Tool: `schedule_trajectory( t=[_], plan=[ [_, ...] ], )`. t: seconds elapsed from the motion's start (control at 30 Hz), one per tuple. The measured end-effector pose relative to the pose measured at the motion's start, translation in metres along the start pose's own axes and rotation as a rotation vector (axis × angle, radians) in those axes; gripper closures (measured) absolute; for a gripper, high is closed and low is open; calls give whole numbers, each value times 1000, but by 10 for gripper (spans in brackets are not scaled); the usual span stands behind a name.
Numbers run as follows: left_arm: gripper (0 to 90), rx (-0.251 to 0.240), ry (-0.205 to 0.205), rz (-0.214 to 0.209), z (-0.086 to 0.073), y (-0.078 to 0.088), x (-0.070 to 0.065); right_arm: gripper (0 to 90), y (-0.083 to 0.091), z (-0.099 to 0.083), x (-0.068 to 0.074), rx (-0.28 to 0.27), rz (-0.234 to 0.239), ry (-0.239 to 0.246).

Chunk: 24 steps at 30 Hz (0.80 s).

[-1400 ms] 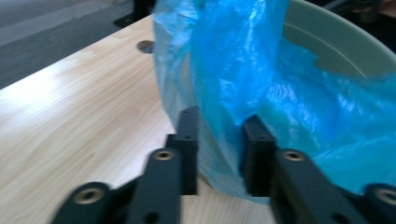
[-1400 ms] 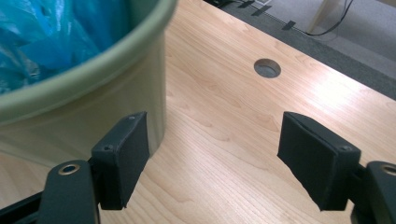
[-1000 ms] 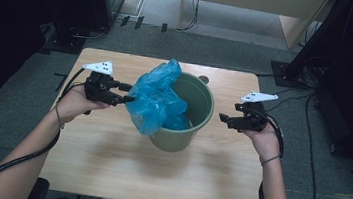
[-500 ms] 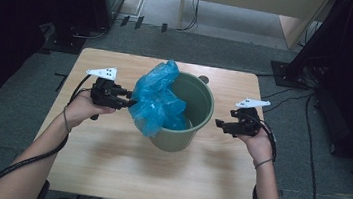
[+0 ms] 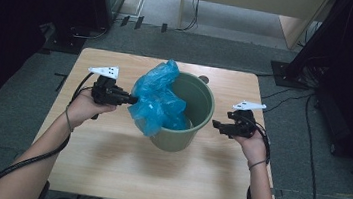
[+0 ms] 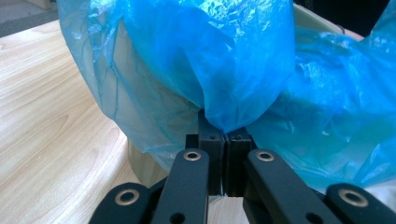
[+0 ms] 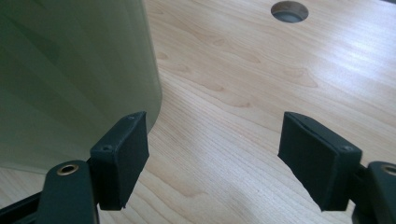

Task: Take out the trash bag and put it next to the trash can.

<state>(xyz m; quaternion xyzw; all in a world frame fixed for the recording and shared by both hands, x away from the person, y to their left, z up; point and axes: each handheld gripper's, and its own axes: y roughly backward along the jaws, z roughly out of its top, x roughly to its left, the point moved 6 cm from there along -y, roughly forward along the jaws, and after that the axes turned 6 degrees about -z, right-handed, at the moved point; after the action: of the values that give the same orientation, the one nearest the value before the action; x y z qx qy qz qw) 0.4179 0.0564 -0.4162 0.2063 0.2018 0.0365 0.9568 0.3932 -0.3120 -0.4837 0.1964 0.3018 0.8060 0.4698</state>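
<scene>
Bag (image 5: 157, 97) drapes over upright bin (image 5: 199, 107), left gripper (image 5: 131, 99) pinching

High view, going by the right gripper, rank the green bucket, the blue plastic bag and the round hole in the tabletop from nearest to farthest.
From the right gripper:
1. Green bucket, just to its left, beside the open jaws.
2. Round hole in the table, beyond the bucket's far rim.
3. Blue plastic bag, draped over the bucket's far left side, pinched by the left gripper.
</scene>
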Motion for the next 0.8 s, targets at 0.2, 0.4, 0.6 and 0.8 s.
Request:
schedule_trajectory(
  t=[0.2, 0.4, 0.6, 0.8],
  plan=[
    [900, -18, 39, 18, 11, 17, -3, 237, -8, -8, 2, 20, 5, -1],
    [900, -62, 29, 62, 29, 41, -7, 236, -13, -14, 2, 34, 8, -6],
    [900, -92, 17, 104, 48, 62, -12, 235, -15, -18, 3, 48, 10, -13],
    [900, -93, 11, 126, 54, 71, -13, 235, -17, -19, 4, 54, 9, -16]
  ],
)
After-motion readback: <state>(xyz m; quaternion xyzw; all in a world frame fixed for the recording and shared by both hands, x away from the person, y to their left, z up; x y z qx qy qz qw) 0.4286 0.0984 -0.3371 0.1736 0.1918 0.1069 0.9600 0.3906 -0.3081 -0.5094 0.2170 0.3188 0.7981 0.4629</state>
